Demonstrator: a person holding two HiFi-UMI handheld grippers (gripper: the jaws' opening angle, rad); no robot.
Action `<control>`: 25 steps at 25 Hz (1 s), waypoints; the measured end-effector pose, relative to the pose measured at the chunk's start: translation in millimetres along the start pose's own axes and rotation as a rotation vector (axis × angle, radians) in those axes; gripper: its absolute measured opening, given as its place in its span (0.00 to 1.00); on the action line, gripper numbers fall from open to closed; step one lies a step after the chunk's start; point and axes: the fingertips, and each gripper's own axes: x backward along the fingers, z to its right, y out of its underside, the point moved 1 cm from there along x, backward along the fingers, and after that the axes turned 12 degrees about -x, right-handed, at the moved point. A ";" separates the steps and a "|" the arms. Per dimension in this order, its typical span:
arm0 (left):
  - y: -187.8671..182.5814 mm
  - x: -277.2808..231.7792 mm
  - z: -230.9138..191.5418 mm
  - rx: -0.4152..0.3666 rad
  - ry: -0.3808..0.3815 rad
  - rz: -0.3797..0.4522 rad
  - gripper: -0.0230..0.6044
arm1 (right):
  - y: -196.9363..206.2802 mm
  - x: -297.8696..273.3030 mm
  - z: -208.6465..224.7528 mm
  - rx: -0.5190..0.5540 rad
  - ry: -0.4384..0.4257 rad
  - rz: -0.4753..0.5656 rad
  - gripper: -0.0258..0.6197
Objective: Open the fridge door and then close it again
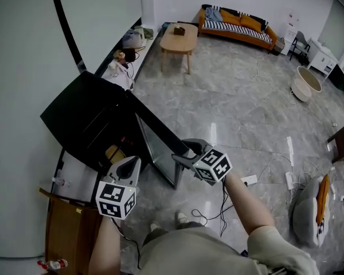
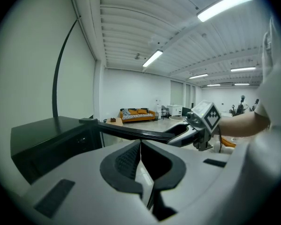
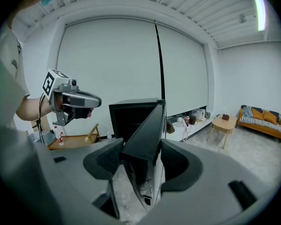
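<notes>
Near left, your left gripper (image 1: 131,164) hangs beside the black fridge (image 1: 80,119), its jaws clenched on nothing; hold it clear of the door's swing. To its right, the fridge door (image 1: 157,145) stands open, its free top edge grasped between the jaws of your right gripper (image 1: 182,158). Guide the door along its hinge arc, without twisting or lifting it. Cables (image 1: 209,215) trail over the glossy tiled floor (image 1: 229,102) near your feet. A sofa (image 1: 238,24) stands at far right.
</notes>
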 end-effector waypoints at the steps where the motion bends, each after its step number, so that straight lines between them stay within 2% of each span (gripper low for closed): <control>1: 2.2 3.0 0.0 0.004 0.002 -0.002 0.05 | 0.2 -1.3 -3.2 -0.008 0.013 0.002 0.40; 11: 25.7 34.3 0.5 0.039 0.013 0.001 0.05 | 4.0 -18.3 -41.1 -0.085 0.104 0.061 0.40; 25: 48.5 76.0 -24.2 0.071 -0.064 -0.013 0.05 | 3.2 -39.3 -76.2 -0.164 0.167 0.077 0.40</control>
